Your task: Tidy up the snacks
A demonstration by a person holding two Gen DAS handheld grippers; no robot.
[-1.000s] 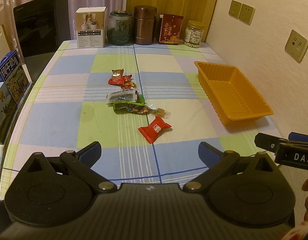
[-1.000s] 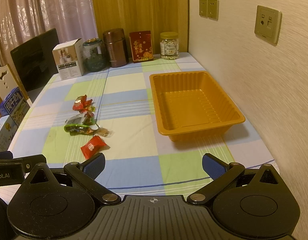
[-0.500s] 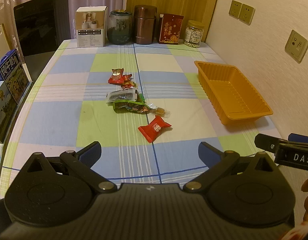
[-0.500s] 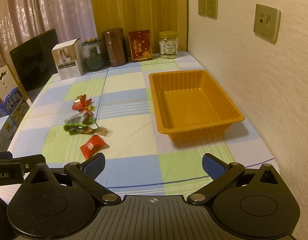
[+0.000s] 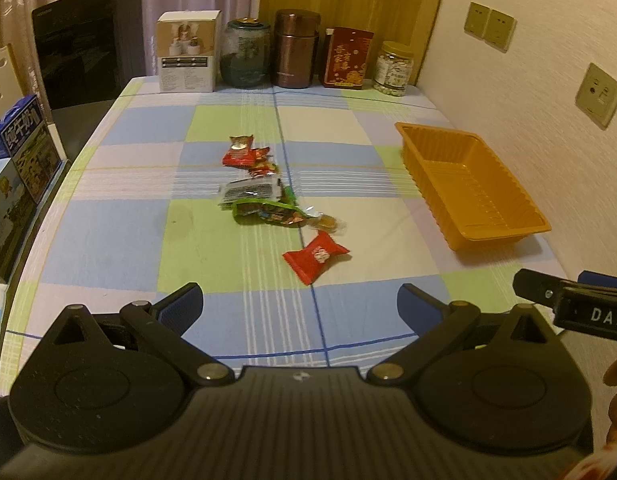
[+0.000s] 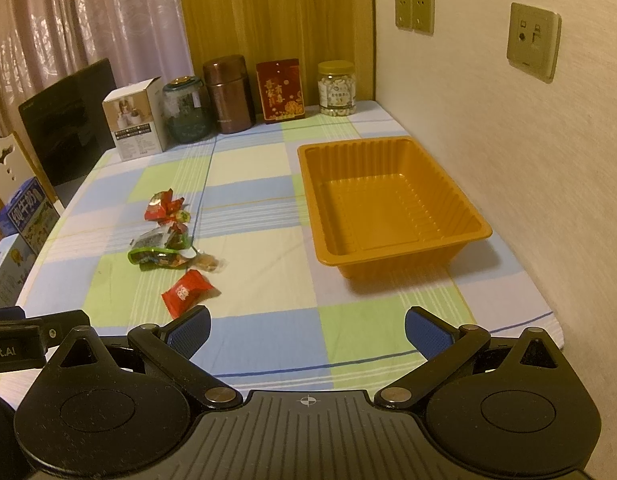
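Observation:
Several wrapped snacks lie in a loose line mid-table: a red candy packet (image 5: pixel 315 255) (image 6: pixel 186 291) nearest me, a small amber candy (image 5: pixel 327 223), a green packet (image 5: pixel 264 214) (image 6: pixel 156 257), a grey packet (image 5: pixel 248 190) and red packets (image 5: pixel 241 152) (image 6: pixel 161 207) farthest. An orange tray (image 5: pixel 504 236) (image 6: pixel 332 258) stands at the right by the wall with nothing in it. My left gripper (image 5: pixel 299 306) hovers open over the near edge, short of the red candy. My right gripper (image 6: pixel 307 330) is open too, near the table's front, left of the tray's near corner.
A white box (image 5: pixel 186 52), a glass jar (image 5: pixel 243 54), a brown canister (image 5: pixel 296 54), a red tin (image 5: pixel 346 58) and a nut jar (image 5: pixel 393 69) line the far edge. Cartons (image 5: pixel 16 168) and a dark monitor (image 5: pixel 88 40) stand at the left. The wall (image 6: pixel 548 160) runs along the right.
Both views have crept slightly forward; the snacks and tray have not moved. Both grippers stay open.

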